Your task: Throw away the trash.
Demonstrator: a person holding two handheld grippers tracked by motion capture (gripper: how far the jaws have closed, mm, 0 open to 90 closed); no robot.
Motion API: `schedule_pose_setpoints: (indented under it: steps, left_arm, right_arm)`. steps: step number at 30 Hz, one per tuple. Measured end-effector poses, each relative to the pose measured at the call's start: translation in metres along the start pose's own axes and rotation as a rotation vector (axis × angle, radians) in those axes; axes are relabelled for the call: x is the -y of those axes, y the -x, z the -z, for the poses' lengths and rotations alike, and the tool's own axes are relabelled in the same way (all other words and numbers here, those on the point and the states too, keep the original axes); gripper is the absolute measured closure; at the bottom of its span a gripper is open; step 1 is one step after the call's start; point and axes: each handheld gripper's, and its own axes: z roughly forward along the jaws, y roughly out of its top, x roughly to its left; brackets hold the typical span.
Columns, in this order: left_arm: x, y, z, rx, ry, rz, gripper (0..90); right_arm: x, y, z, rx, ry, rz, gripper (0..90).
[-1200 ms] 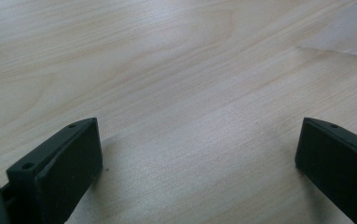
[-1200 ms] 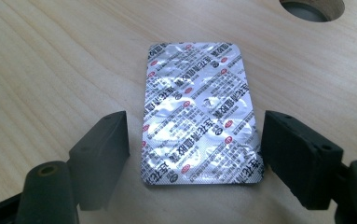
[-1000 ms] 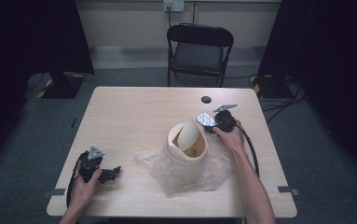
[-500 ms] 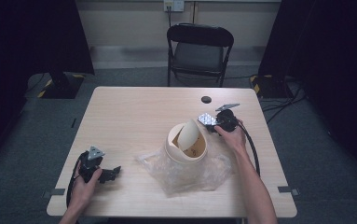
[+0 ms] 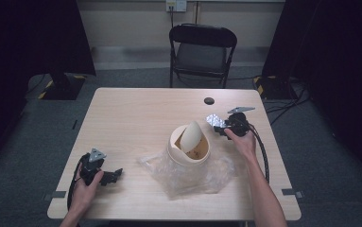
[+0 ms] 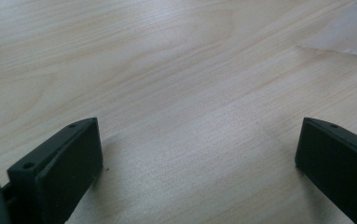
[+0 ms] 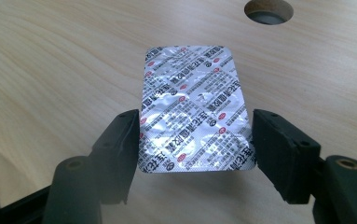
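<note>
Silver foil blister pack [image 7: 192, 109] clamped edgewise between right gripper [image 7: 192, 156] fingers above pale wooden surface [image 5: 136, 118], beside cream swing-lid bin [image 5: 189, 144]; left gripper [image 6: 199, 154] fingers spread, empty, resting on surface.

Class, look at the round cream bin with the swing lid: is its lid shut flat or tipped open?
Tipped open. The round cream bin's swing lid stands tilted on edge, showing the inside.

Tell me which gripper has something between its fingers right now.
The right gripper, beside the bin: it grips a silver blister pack by its edges. The left gripper is open over bare table.
</note>
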Motion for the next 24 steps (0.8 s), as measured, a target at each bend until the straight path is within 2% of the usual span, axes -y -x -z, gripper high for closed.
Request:
schedule_pose_setpoints:
  steps: [9,17,24]
  left_arm:
    - [0.000,0.000,0.000,0.000,0.000,0.000,0.0]
    - [0.000,0.000,0.000,0.000,0.000,0.000,0.0]
    - [0.000,0.000,0.000,0.000,0.000,0.000,0.0]
  right_arm:
    - [0.004,-0.010,0.029,0.000,0.024,-0.010,34.2]
    - [0.010,-0.012,0.048,-0.001,0.054,-0.022,34.2]
    - [0.013,-0.019,0.066,-0.005,0.085,-0.001,34.2]
